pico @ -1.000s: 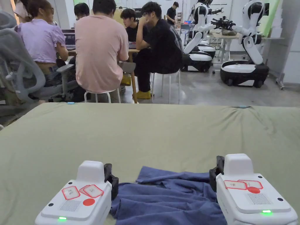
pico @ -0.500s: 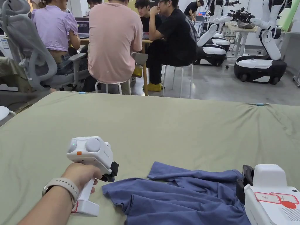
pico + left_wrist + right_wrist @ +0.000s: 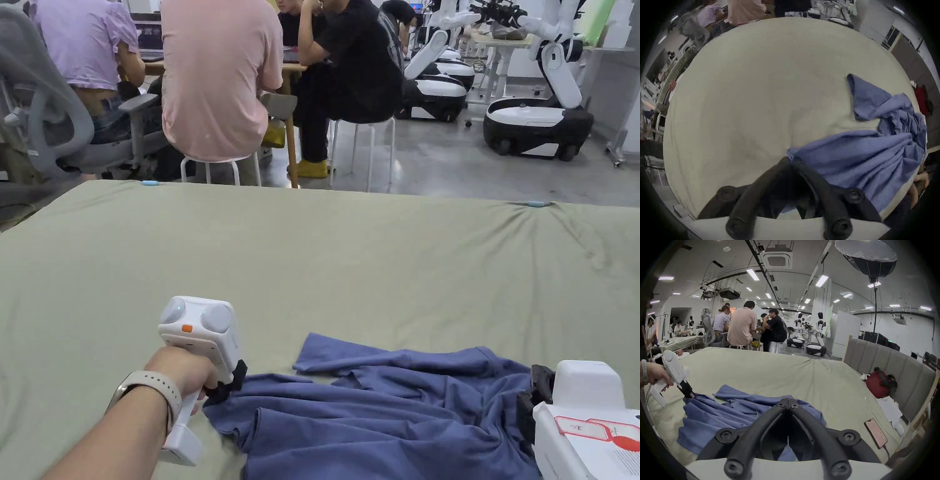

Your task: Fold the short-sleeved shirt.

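Shirt point(image 3: 381, 419) crumpled at bed's point(image 3: 350, 262) near edge, left tool point(image 3: 790, 160) pinching its corner, right tool point(image 3: 788, 400) clamped shut on fabric.

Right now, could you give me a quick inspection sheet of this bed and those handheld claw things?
Surface: olive-green bed sheet, lightly wrinkled.
Job's things: blue short-sleeved shirt, crumpled, not yet folded, one sleeve lying flat toward the far side.
Clutter: pink phone, dark red bag and white papers by the grey headboard.
Grippers: left claw shut on the shirt's edge; right claw with its jaws closed over the shirt, a grip on the cloth can't be confirmed.
Cables: white cable running toward the phone.
Surroundings: people seated at a table, white wheeled robots, a studio lamp overhead.
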